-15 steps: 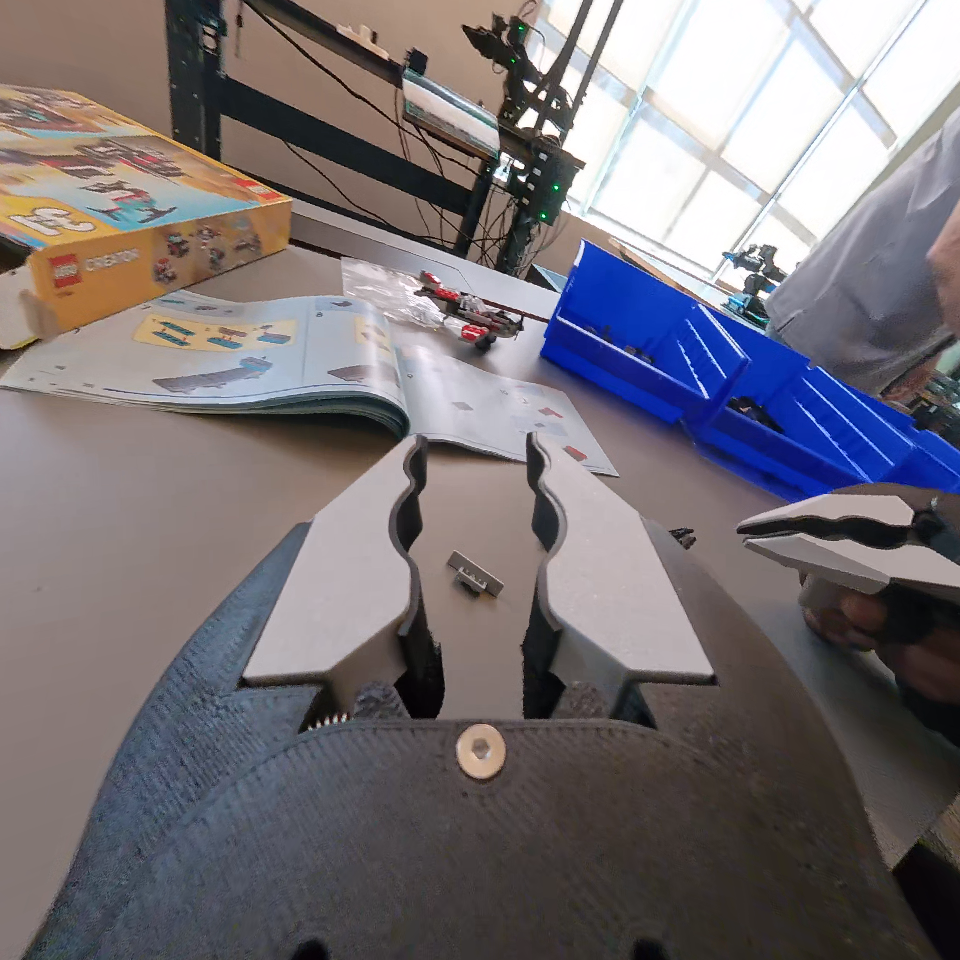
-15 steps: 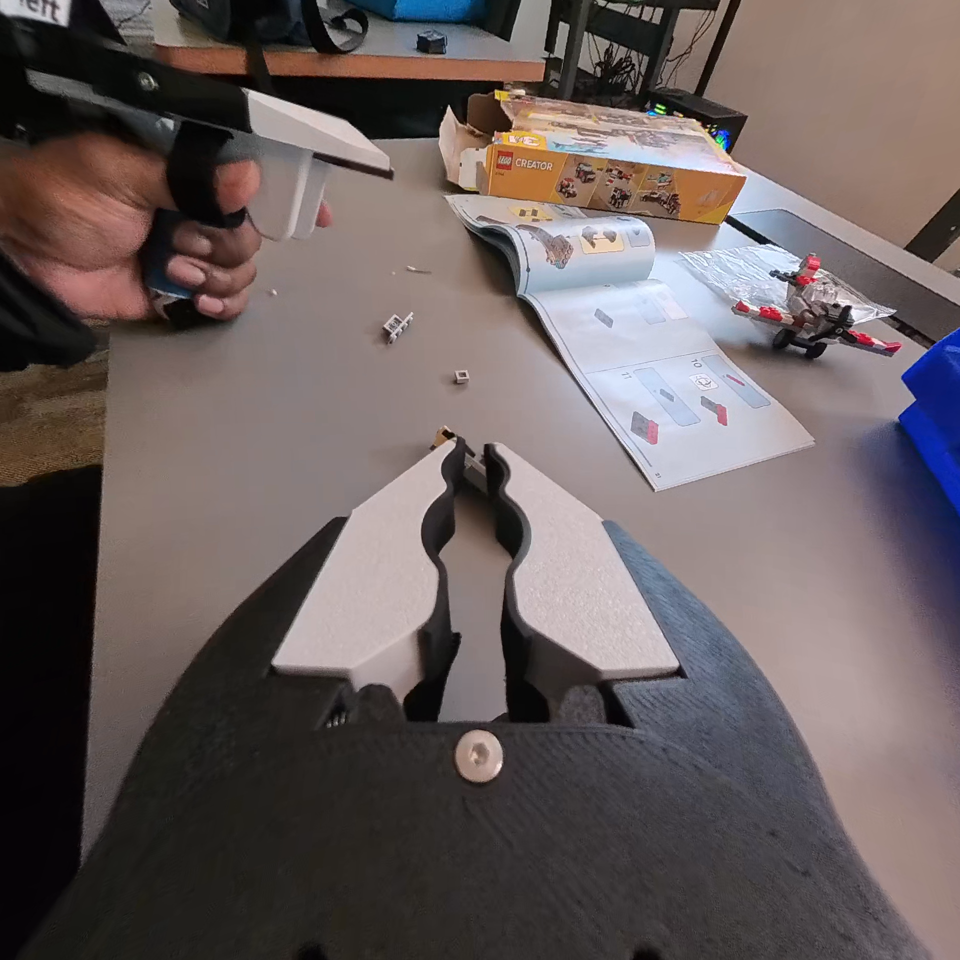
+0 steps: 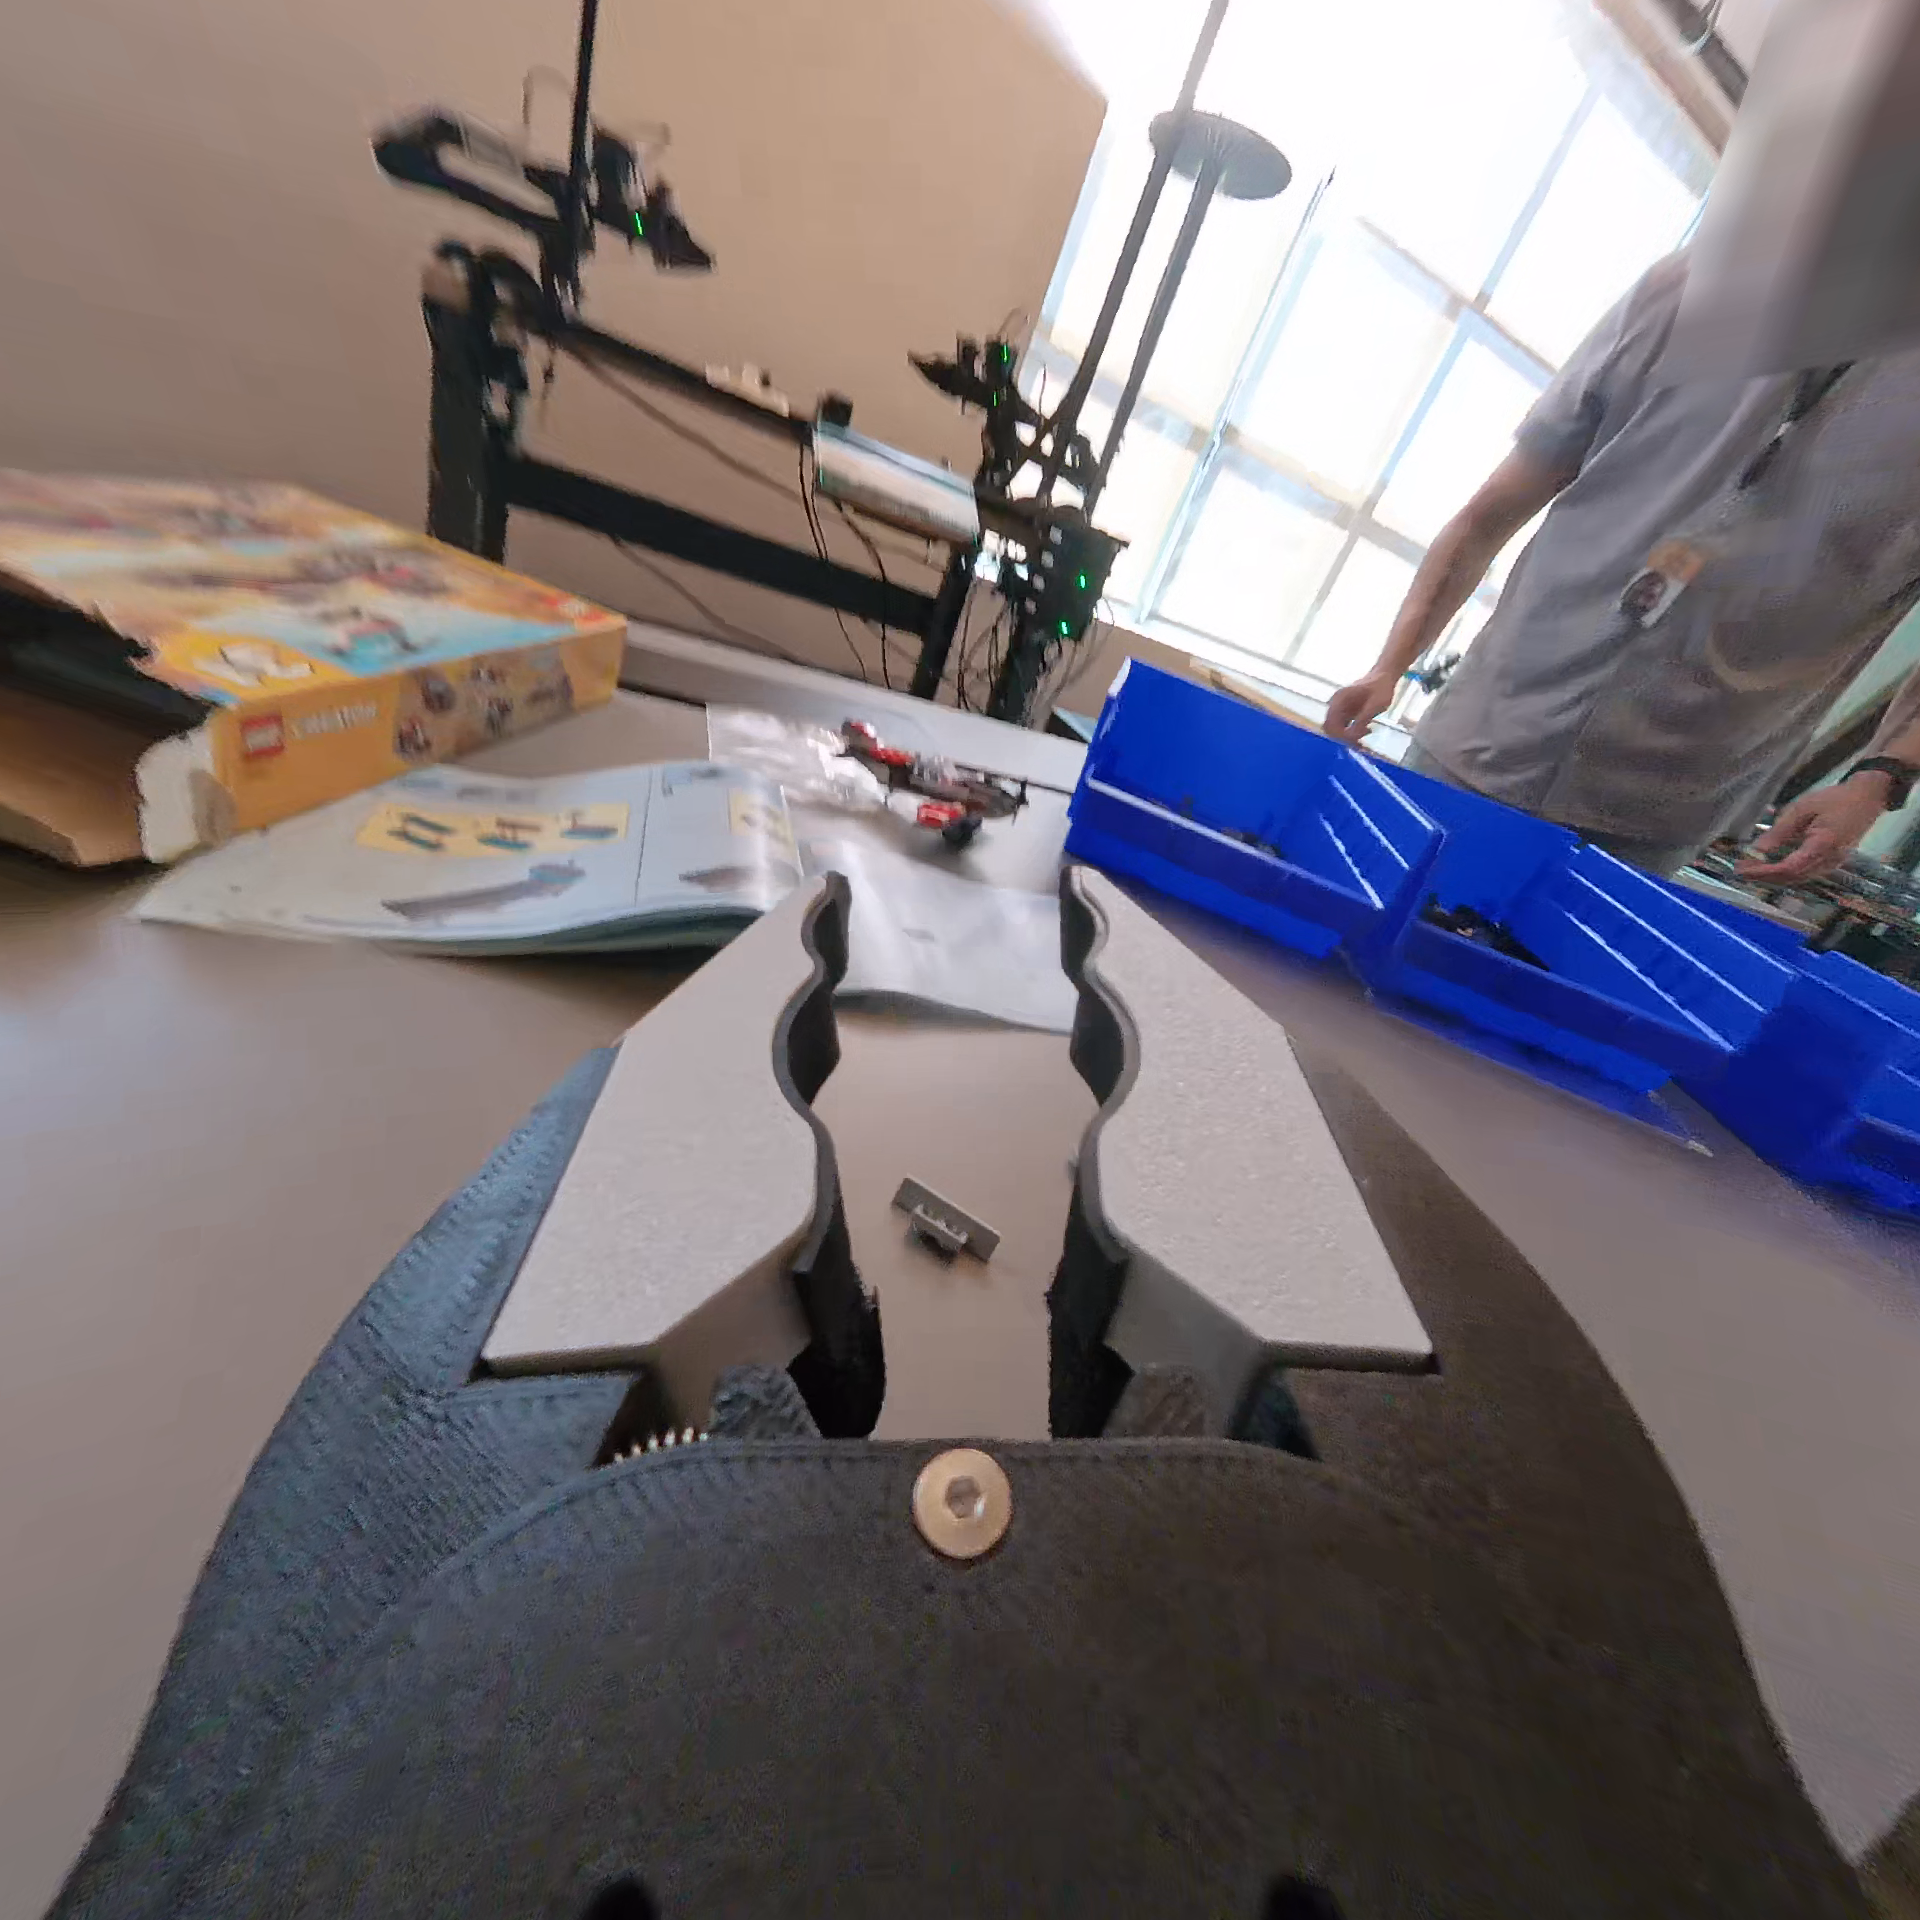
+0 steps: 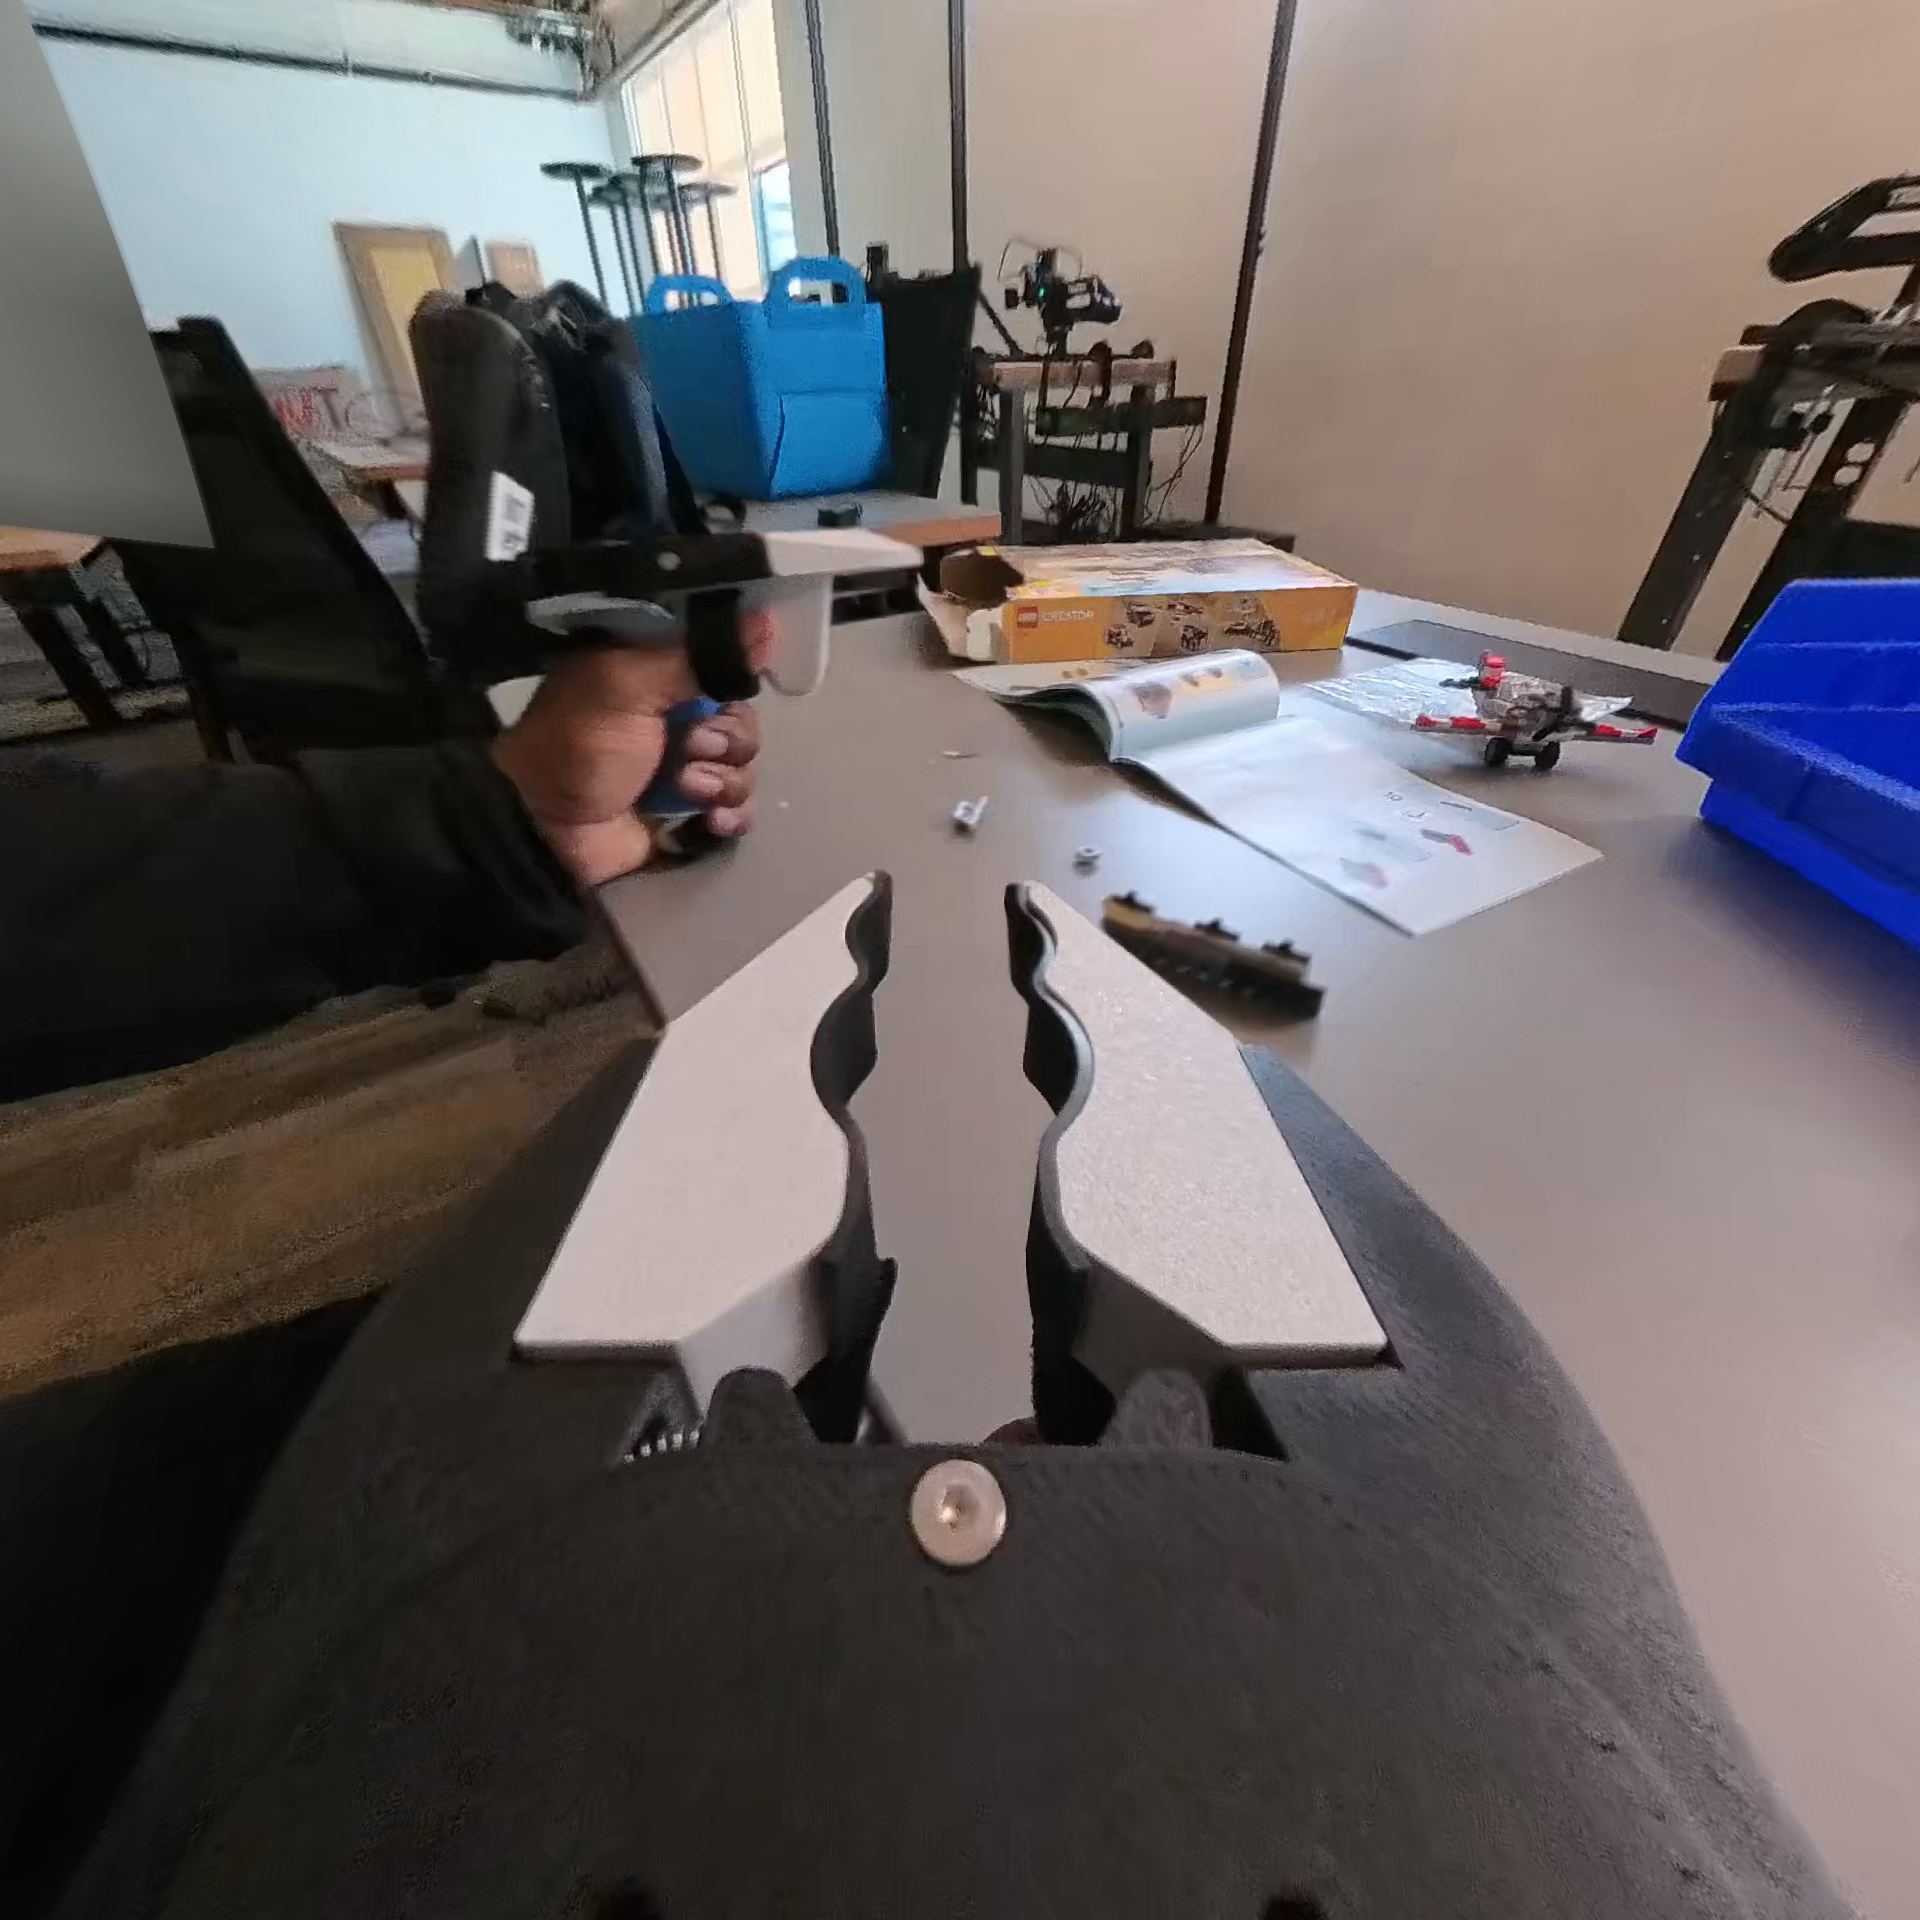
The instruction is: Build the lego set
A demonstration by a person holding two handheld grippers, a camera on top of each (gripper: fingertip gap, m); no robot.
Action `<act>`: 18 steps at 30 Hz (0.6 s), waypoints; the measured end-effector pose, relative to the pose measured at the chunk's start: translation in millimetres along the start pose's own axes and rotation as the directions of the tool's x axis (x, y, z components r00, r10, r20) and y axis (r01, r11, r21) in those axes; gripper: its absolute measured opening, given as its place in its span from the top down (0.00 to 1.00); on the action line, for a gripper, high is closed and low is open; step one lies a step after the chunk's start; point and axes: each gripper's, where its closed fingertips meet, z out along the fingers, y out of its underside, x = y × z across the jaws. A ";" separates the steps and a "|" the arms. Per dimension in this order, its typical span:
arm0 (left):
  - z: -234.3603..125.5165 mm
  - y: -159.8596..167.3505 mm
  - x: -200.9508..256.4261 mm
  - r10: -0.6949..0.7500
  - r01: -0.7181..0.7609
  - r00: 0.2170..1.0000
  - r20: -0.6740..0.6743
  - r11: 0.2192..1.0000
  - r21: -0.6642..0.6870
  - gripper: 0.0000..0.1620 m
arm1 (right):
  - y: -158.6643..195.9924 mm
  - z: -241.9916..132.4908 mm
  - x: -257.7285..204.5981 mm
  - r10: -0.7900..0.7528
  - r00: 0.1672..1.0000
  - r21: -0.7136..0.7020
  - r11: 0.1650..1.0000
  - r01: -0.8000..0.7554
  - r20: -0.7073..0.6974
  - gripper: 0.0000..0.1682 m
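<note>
Since half a second ago my right claw has let go of the dark studded strip and drawn back, jaws now parted and empty; that strip lies on the table just right of its tips. My left claw is wide open, empty too, straddling a small grey bracket piece (light, stiff, likely to skid or flip). I'd pinch it across its long flat edges. Both claws sit low and nearly level. Beyond: instruction booklet, box, small plane model, blue bins.
</note>
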 end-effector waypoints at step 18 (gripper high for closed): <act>-14.4 -15.1 36.6 0.296 -0.287 0.955 -0.027 0.942 0.174 0.77 | 205.0 -34.9 -139.4 0.193 0.978 -0.129 0.975 -0.182 0.079 0.88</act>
